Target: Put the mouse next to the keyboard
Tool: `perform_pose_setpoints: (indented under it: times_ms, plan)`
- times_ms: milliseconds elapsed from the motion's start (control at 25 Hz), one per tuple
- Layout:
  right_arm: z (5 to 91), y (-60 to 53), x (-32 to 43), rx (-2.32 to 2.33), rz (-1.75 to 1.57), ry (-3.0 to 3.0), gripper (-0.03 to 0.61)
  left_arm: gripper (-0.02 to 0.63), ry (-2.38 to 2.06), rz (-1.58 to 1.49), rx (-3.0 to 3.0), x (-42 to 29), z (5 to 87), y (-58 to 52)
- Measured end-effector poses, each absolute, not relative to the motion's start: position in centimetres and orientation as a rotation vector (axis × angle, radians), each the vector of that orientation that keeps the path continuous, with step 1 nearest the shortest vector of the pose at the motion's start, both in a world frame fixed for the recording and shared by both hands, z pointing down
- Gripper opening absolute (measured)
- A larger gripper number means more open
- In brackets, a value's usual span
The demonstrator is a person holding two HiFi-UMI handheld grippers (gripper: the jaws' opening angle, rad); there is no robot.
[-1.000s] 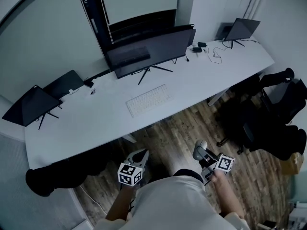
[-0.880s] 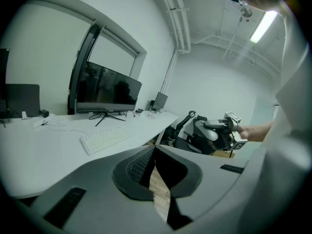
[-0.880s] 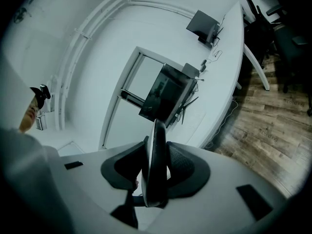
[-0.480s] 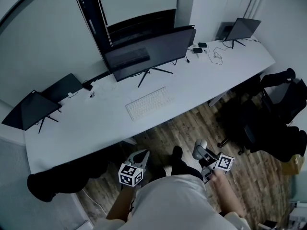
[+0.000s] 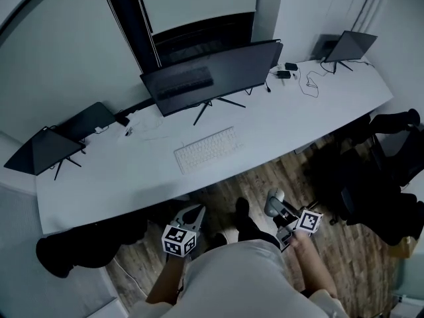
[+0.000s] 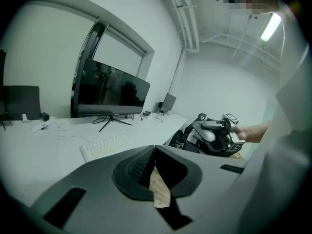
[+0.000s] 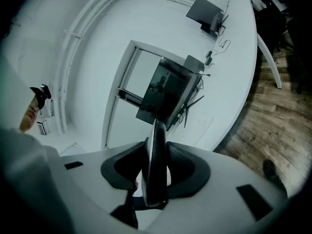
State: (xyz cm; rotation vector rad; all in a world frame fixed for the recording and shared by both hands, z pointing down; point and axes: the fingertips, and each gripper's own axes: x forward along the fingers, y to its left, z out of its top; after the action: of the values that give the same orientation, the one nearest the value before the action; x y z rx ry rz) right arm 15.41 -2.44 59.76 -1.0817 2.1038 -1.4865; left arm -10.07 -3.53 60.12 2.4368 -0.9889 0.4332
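Observation:
A white keyboard (image 5: pixel 207 148) lies on the long white desk (image 5: pixel 119 174), in front of a wide dark monitor (image 5: pixel 212 75). I stand back from the desk over the wooden floor. My right gripper (image 5: pixel 278 209) is low on the right and shut on a grey-white mouse (image 5: pixel 273 201); in the right gripper view the mouse (image 7: pixel 156 165) stands on edge between the pads. My left gripper (image 5: pixel 191 216) is low on the left, shut with nothing in it. In the left gripper view its closed tips (image 6: pixel 154 149) point toward the keyboard (image 6: pixel 108 145), with the right gripper (image 6: pixel 214 133) off to the side.
Two laptops on stands (image 5: pixel 46 148) sit at the desk's left end and another (image 5: pixel 351 45) at the far right, with cables and small devices (image 5: pixel 291 71) near it. Black office chairs (image 5: pixel 391 164) stand on the right. The person's shoe (image 5: pixel 242 211) is on the floor between the grippers.
The person's shoe has stepped forward into view between the grippers, and the desk has shifted slightly in the head view. Both grippers hold the same pose, the right one with the mouse.

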Motion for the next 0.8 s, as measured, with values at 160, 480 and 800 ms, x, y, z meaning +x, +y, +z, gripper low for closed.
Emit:
perform_pose_setpoints:
  times_ms: [160,480,800]
  plan:
    - [60.0,-6.0,16.4,-1.031,-1.506,2.133,0.149,0.018,-1.014,0.433,2.419,-8.5,60.4,-6.0]
    - [60.6,-12.8,18.3,-0.939,-1.570,2.189,0.149,0.018,-1.066,0.450,2.364,-5.4,60.7,-9.8]
    - [62.3,-18.9,20.4,-0.886,-1.649,2.267,0.149,0.018,-1.145,0.434,2.275,-3.3,62.0,-12.9]
